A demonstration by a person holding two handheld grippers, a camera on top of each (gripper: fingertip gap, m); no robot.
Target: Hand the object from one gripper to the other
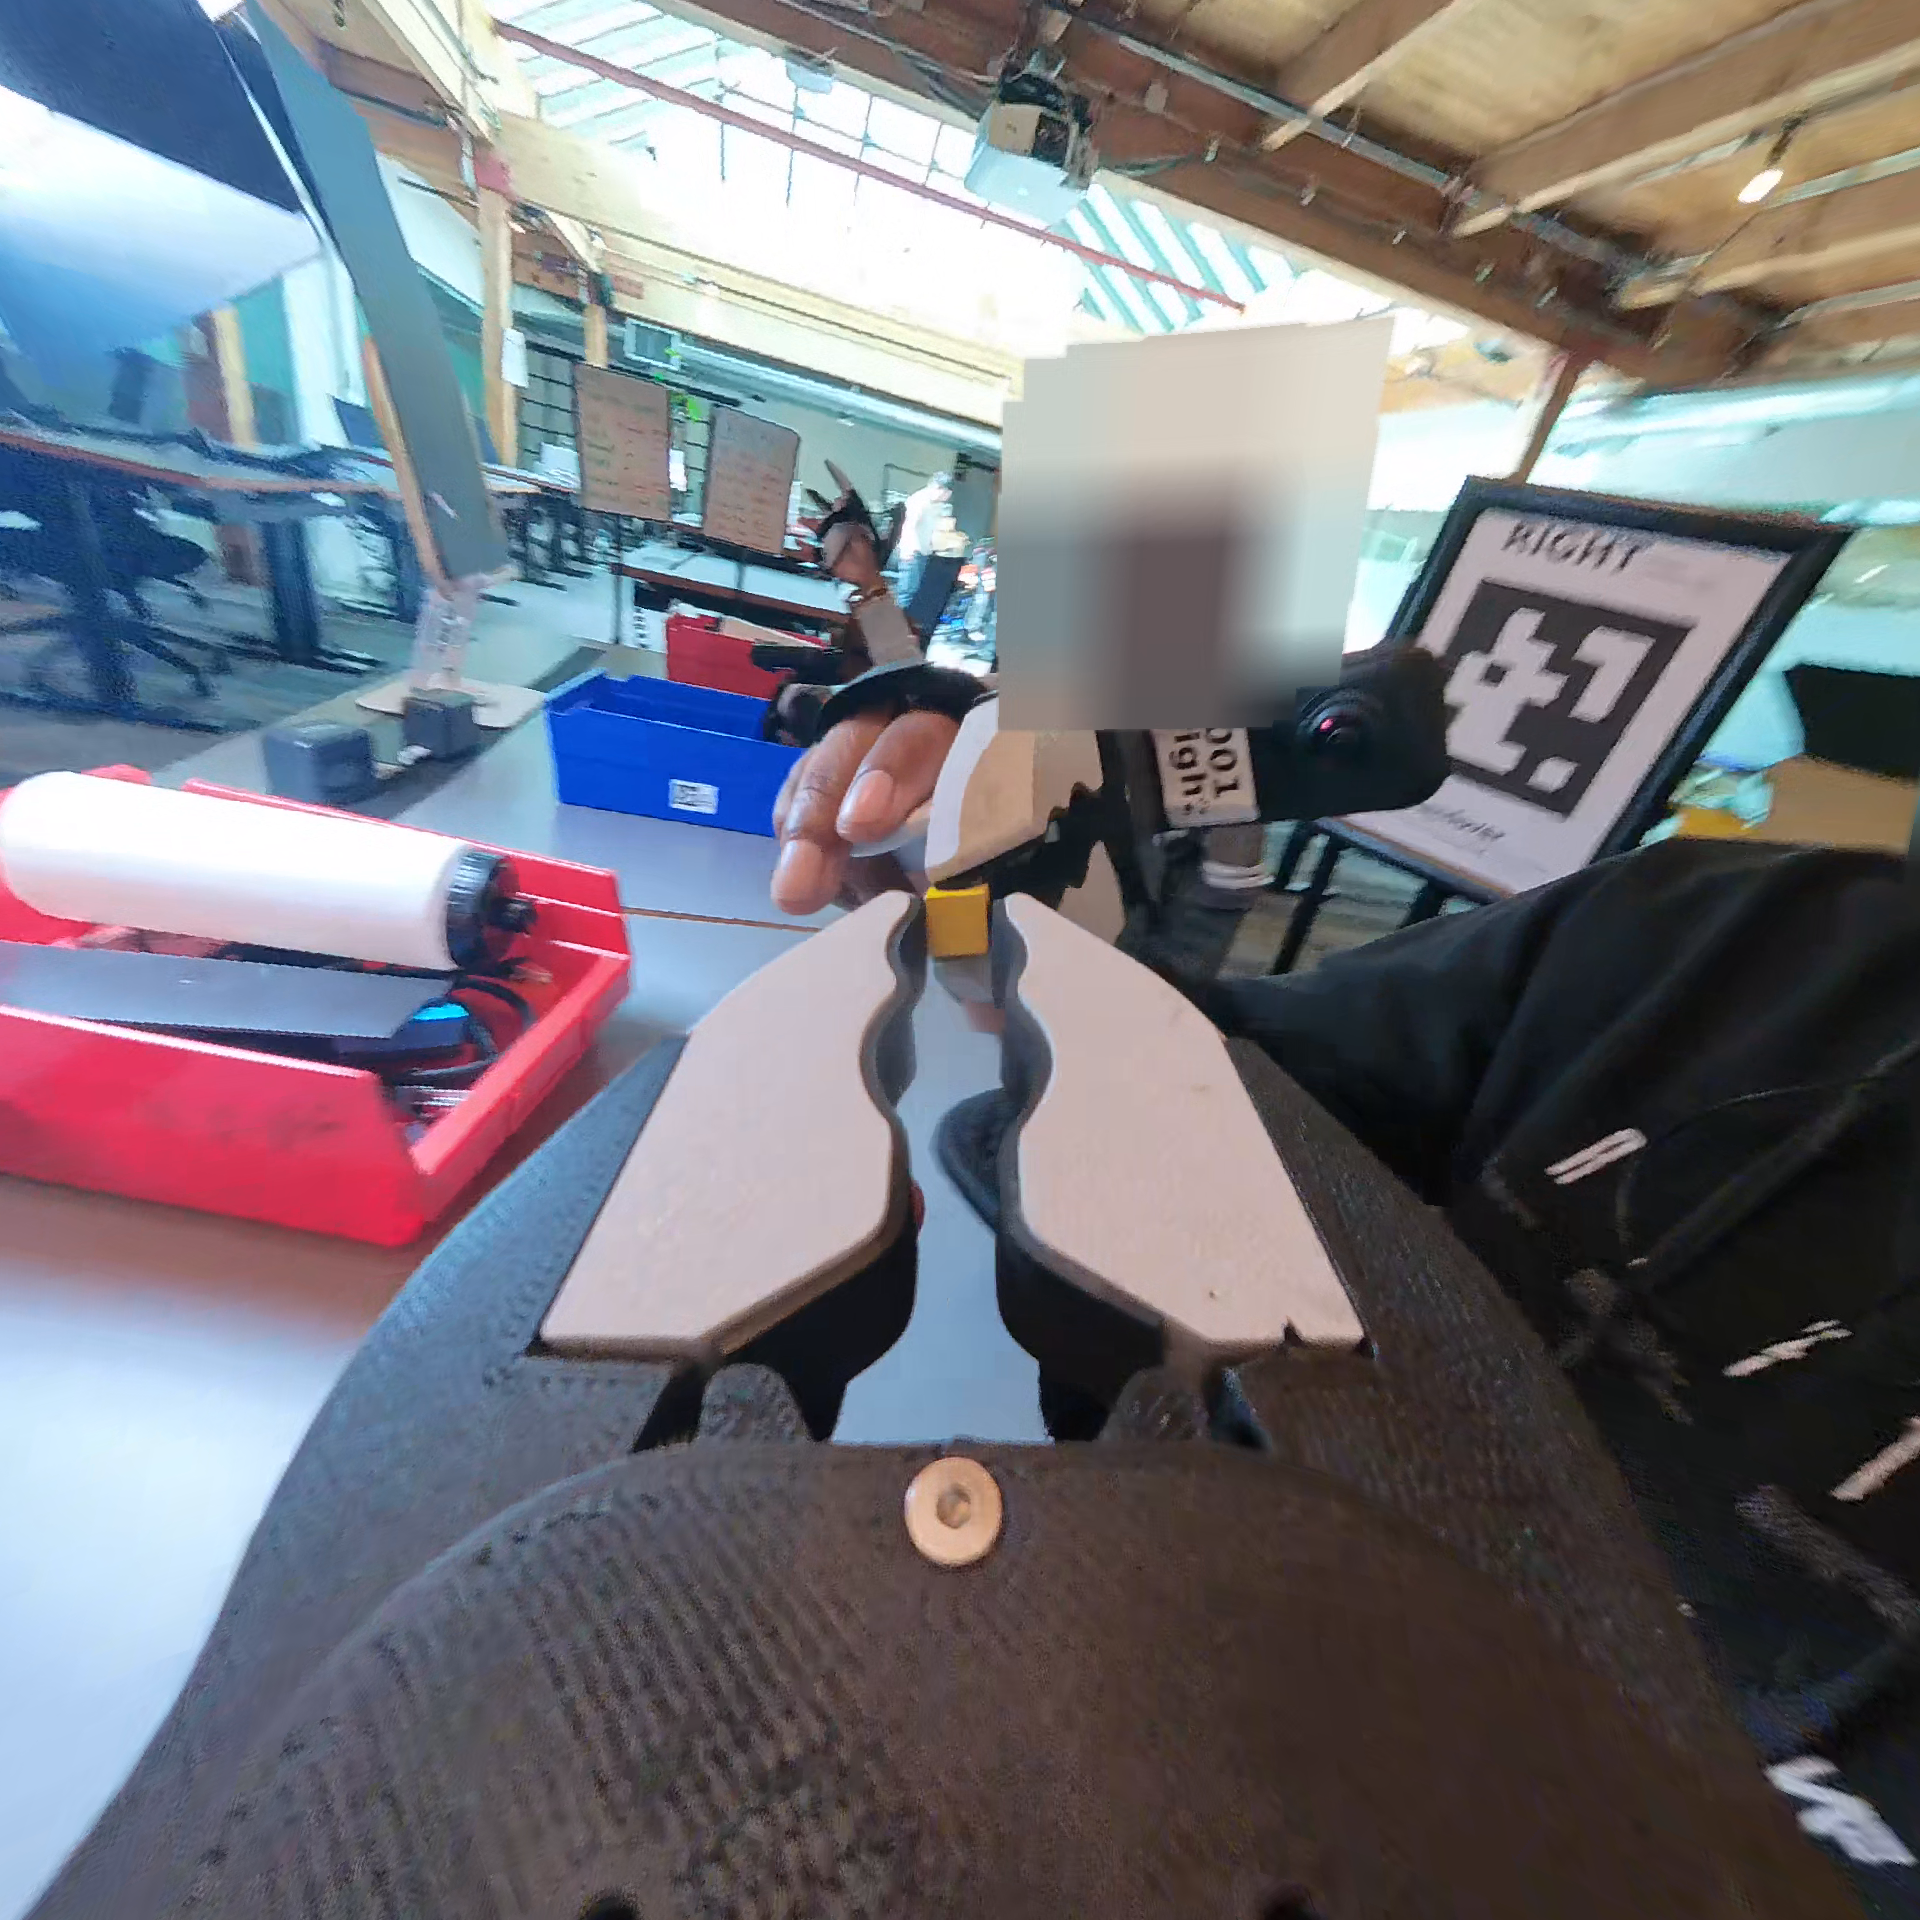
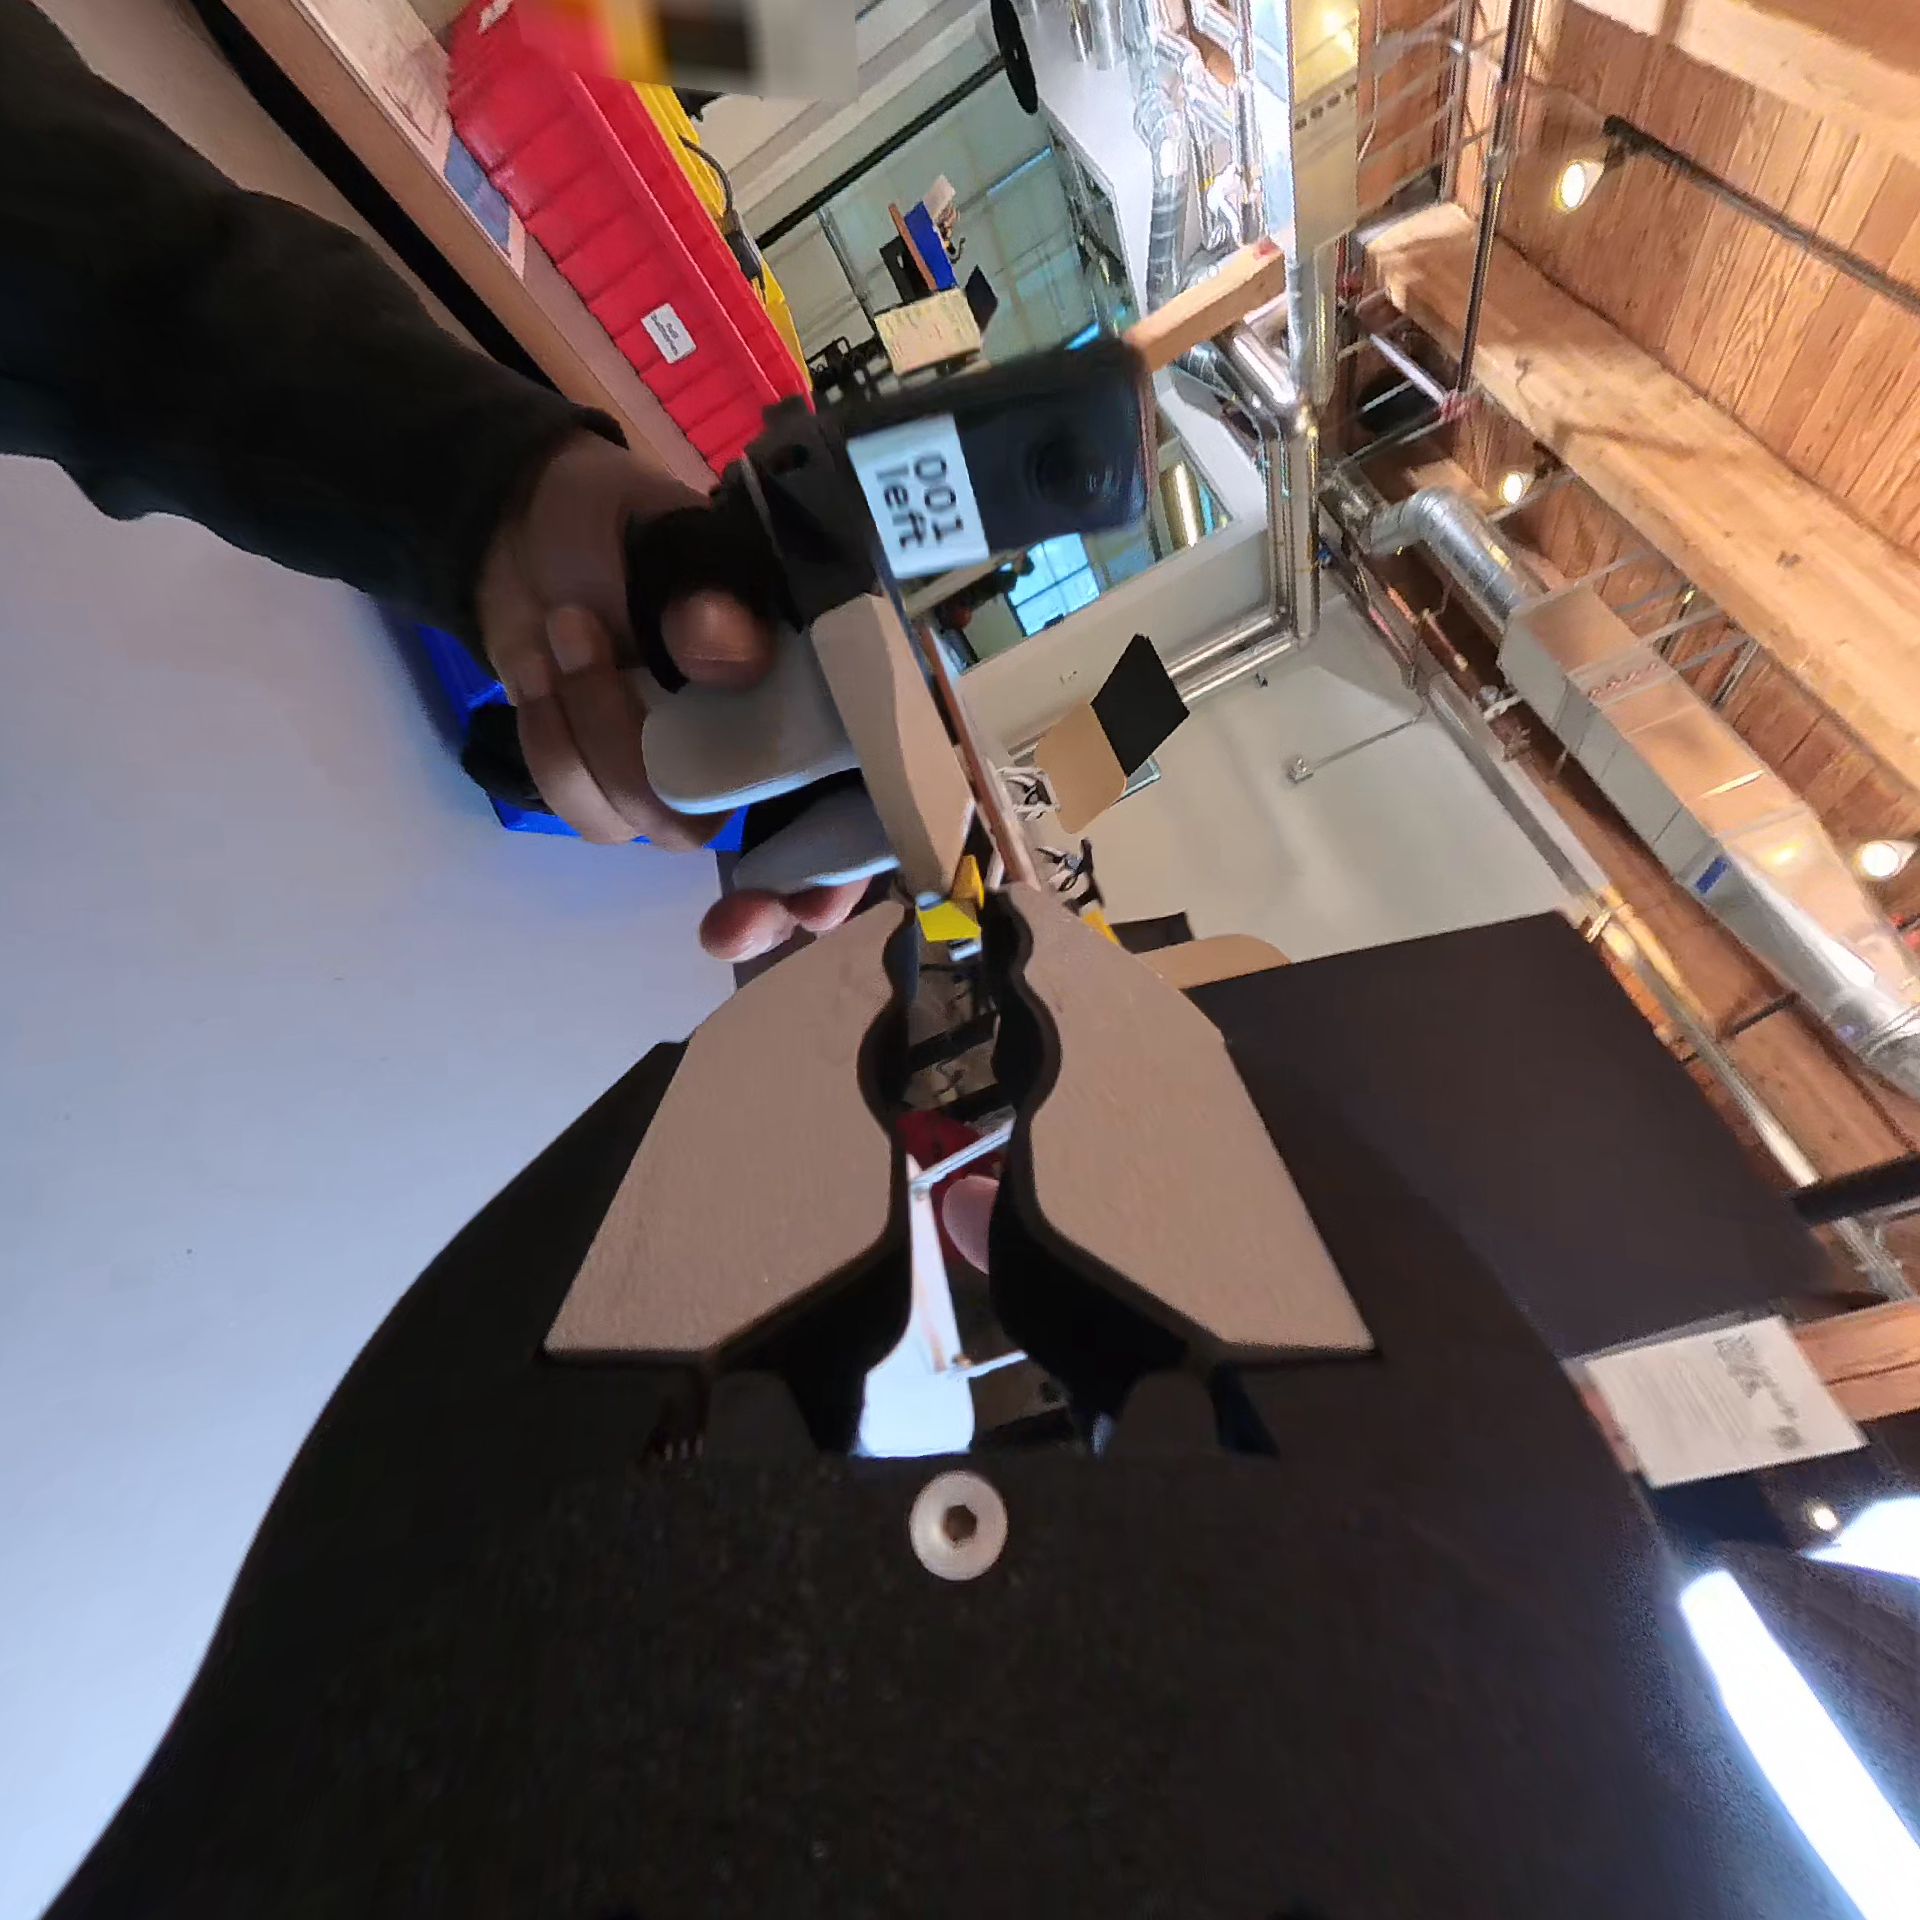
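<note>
Yellow cube (image 1: pixel 956 921), square-edged, pinched between tips of both tan, wavy-edged tools: left (image 1: pixel 958 914), right (image 2: pixel 961 914).

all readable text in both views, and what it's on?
Not quoting writing; here is where it sits.
Framed marker board: heading legible.
White tag, left wrist view: legible.
Blue bin sticker: too small.
White label, right wrist view: legible.
Red bin sticker: blurred.
Paper sheet: too small.

I'm working in a loft-style workshop or lab: exposed timber ceiling beams (image 1: pixel 1351 94), a brick wall (image 2: pixel 1714 343) with silver ducting (image 2: pixel 1475 561), parts bins in red (image 1: pixel 312 1091) and blue (image 1: pixel 665 748), rows of desks (image 1: pixel 208 468).
</note>
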